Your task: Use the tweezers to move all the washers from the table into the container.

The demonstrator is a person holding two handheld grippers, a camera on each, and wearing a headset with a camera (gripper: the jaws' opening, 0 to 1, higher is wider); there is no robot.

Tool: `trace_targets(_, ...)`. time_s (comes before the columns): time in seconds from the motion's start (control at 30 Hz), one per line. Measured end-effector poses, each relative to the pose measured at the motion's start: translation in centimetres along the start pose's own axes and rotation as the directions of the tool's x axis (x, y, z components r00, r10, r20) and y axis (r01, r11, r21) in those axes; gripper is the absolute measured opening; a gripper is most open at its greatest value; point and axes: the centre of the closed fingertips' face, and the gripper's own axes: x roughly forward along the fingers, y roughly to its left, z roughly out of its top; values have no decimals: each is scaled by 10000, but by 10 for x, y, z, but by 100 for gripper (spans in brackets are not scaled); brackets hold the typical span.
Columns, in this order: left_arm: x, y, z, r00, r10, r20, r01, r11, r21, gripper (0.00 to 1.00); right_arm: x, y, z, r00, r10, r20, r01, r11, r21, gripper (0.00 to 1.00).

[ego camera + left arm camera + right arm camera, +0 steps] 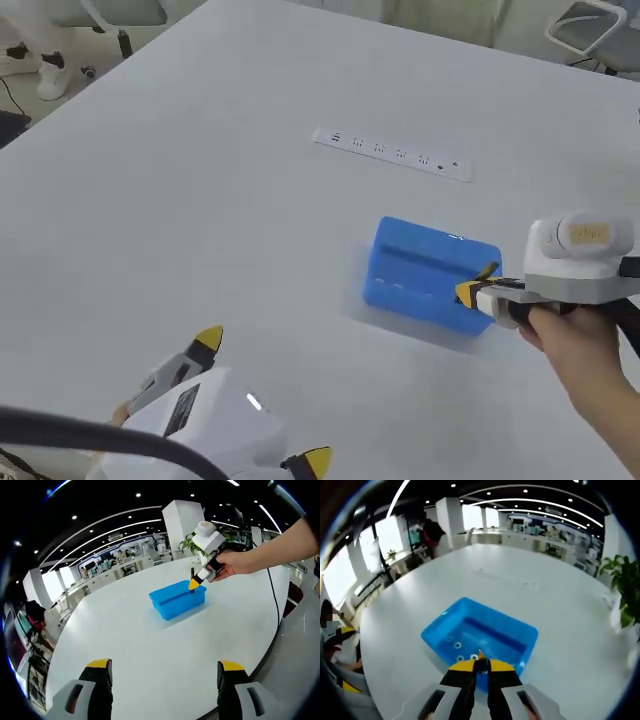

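**benchnoob:** ok so where's the stuff sitting?

**washer_wrangler:** The blue container (400, 290) is out on the desk (200, 200), on the near side of the power strip (392, 152) and over toward the right. In the right gripper view you can see a handful of washers (458, 645) lying on its floor, close to the near wall (small pale rings, I wouldn't trust an exact count).

**benchnoob:** and the grippers?

**washer_wrangler:** The right gripper (478, 283) is held in a hand (570, 345) right over the container's near right corner. Its jaws are pinched narrow on the tweezers (192, 573), a thin dark sliver between the yellow tips, pointing down into the box. I can't tell if the tweezers have a washer in them.

The left gripper (165, 666) hangs near the desk's near edge, well apart from the container. Its jaws are spread wide with nothing between them.
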Motion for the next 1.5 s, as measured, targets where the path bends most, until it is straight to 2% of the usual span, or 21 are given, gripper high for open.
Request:
trace_targets(0.1, -2, 0, 4, 9999, -99, 124, 100, 9999, -66, 82, -17, 0, 17, 9971, -187, 739, 183, 9998, 56, 5)
trace_targets(0.27, -4, -4, 13, 9984, -451, 334, 455, 9989, -109, 72, -47, 15, 35, 9874, 301, 1554, -342, 9991, 243, 4)
trace_targets(0.33, -3, -5, 18, 9971, -657, 390, 646, 9975, 286, 66, -57, 21, 37, 9840, 439, 1725, -485, 9986, 228, 4)
trace_targets(0.43, -1, -2, 35, 9930, -1015, 605, 981, 9936, 567, 58, -68, 30, 38, 9796, 602, 1916, -632, 9980, 96, 4)
trace_targets(0.6, 1, 1, 62, 9860, -1364, 964, 1272, 9873, 954, 55, -78, 44, 35, 9761, 896, 1980, -861, 9959, -262, 4)
trace_targets(0.67, 1, -2, 76, 9779, -1740, 1162, 1619, 9810, 1069, 51, -82, 50, 31, 9749, 1009, 1987, -953, 9947, -374, 4)
trace_targets(0.73, 0, -9, 89, 9639, -2279, 1380, 2144, 9710, 1060, 47, -86, 58, 26, 9726, 1200, 1991, -1116, 9923, -530, 4)
trace_targets(0.8, -1, -10, 99, 9573, -2466, 1508, 2290, 9654, 1246, 45, -89, 65, 20, 9740, 1230, 1904, -1092, 9907, -815, 5)
trace_targets(0.9, -3, -19, 112, 9362, -3145, 1568, 2946, 9456, 1378, 42, -93, 75, 11, 9749, 1333, 1780, -1121, 9859, -1245, 5)
trace_targets(0.93, -3, -24, 116, 9258, -3475, 1486, 3276, 9340, 1428, 41, -94, 78, 7, 9752, 1387, 1726, -1171, 9847, -1294, 5)
trace_targets(1.0, -4, -30, 121, 9155, -3739, 1483, 3511, 9228, 1588, 40, -96, 84, 1, 9750, 1522, 1618, -1303, 9818, -1381, 5)
trace_targets(1.13, -4, -47, 133, 8870, -4385, 1451, 4131, 8937, 1751, 35, -97, 97, -12, 9756, 1740, 1336, -1484, 9719, -1826, 5)
trace_targets(1.17, -5, -54, 137, 8744, -4624, 1468, 4353, 8814, 1831, 33, -98, 101, -16, 9762, 1807, 1200, -1545, 9674, -2006, 5)
trace_targets(1.23, -6, -60, 142, 8626, -4828, 1508, 4548, 8708, 1868, 29, -99, 106, -22, 9775, 1830, 1046, -1558, 9615, -2264, 5)
trace_targets(1.27, -8, -66, 147, 8468, -5083, 1565, 4792, 8568, 1902, 28, -99, 109, -24, 9780, 1826, 1010, -1548, 9594, -2357, 5)
trace_targets(1.33, -11, -74, 152, 8228, -5449, 1611, 5201, 8364, 1730, 25, -100, 113, -27, 9784, 1852, 916, -1577, 9558, -2482, 5)
trace_targets(1.4, -12, -82, 154, 8062, -5731, 1468, 5474, 8168, 1825, 22, -101, 117, -31, 9783, 1907, 816, -1645, 9529, -2549, 5)
trace_targets(1.43, -12, -84, 154, 8025, -5793, 1432, 5519, 8117, 1910, 21, -103, 120, -33, 9779, 1947, 766, -1691, 9509, -2592, 5)
trace_targets(1.47, -13, -88, 154, 7923, -5947, 1360, 5647, 7993, 2053, 20, -103, 122, -34, 9778, 1964, 732, -1711, 9497, -2624, 5)
trace_targets(1.5, -12, -92, 154, 7879, -6033, 1234, 5725, 7914, 2142, 20, -104, 124, -35, 9778, 1994, 646, -1753, 9469, -2696, 5)
